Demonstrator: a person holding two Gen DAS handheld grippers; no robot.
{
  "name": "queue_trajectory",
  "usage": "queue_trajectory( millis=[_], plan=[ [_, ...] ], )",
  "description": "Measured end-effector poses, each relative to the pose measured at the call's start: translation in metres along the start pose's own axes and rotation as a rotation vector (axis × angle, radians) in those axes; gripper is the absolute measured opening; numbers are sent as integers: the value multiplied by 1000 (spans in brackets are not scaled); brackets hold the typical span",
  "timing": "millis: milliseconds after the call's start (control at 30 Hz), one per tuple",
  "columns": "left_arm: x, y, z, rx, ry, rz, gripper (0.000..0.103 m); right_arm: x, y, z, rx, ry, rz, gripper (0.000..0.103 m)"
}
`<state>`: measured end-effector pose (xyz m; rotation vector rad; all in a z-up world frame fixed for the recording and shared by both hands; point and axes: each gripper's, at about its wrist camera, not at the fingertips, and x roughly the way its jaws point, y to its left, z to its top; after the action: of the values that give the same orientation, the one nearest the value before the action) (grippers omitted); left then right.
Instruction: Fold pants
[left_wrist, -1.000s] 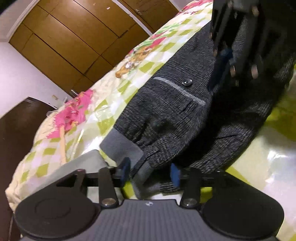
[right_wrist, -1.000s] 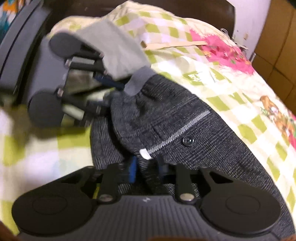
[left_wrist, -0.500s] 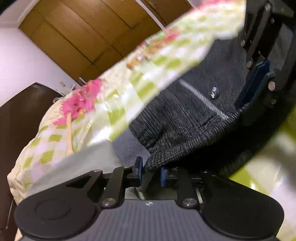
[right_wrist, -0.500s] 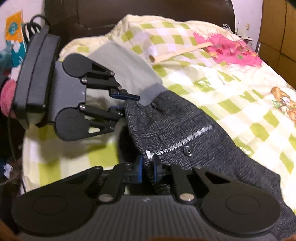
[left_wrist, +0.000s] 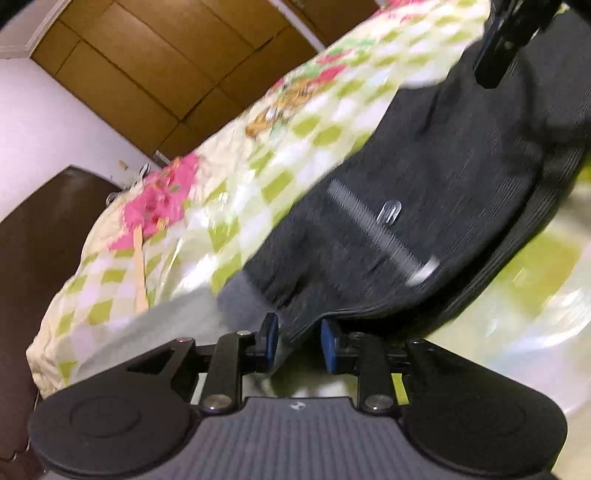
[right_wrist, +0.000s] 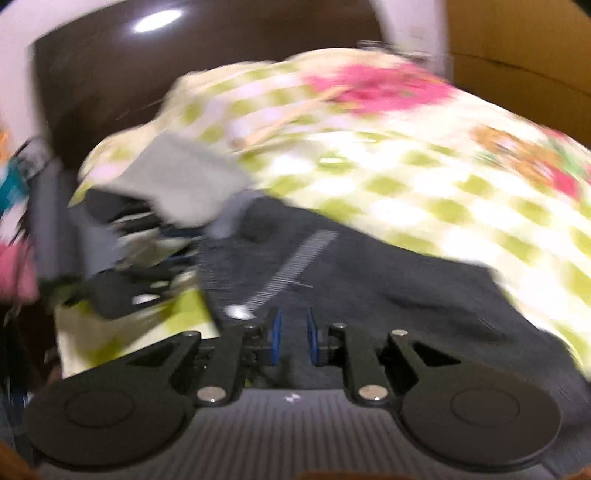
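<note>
Dark grey checked pants (left_wrist: 424, 177) with a pale stripe and a button hang by the waist above the bed. My left gripper (left_wrist: 300, 339) has the waistband's edge between its blue pads; its jaws are opening a little while the cloth stays up. My right gripper (right_wrist: 294, 338) grips the same waist near the stripe's white end, its jaws also easing open with fabric between them. The pants (right_wrist: 369, 280) trail away to the right over the bedspread. In the left wrist view the right gripper (left_wrist: 498, 44) shows at top right. The left gripper (right_wrist: 166, 251) is a blur at left in the right wrist view.
A green-checked bedspread (left_wrist: 258, 177) with pink flowers covers the bed. A light grey cloth (left_wrist: 166, 321) lies by the waistband, and a wooden stick (left_wrist: 139, 266) rests beyond it. A dark brown headboard (right_wrist: 147, 66) and wooden wardrobe doors (left_wrist: 166, 66) stand behind.
My left jaws narrowed onto the waistband. Both grippers then lifted the waist off the bed, so the bedspread now shows beneath the cloth. The right wrist view swung and blurred.
</note>
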<state>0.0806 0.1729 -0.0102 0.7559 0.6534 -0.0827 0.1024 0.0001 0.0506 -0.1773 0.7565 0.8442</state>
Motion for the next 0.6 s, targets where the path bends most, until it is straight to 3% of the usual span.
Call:
queue_trajectory(
  millis=[167,333,500,600],
  plan=[
    [-26,-32,56,30,-137,-65,40,-52,-90,-32,273,-11,-210,15],
    [-28,-83,136,-7,-267,-257,42,-103,-172,-65,446,-40,-378,20],
    [-3,-150,213,23,-346,-408,45,-133,-249,-81,527,-86,-462,20],
    [19,-178,250,30,-361,-464,46,-138,-306,-87,656,-116,-486,26]
  ],
)
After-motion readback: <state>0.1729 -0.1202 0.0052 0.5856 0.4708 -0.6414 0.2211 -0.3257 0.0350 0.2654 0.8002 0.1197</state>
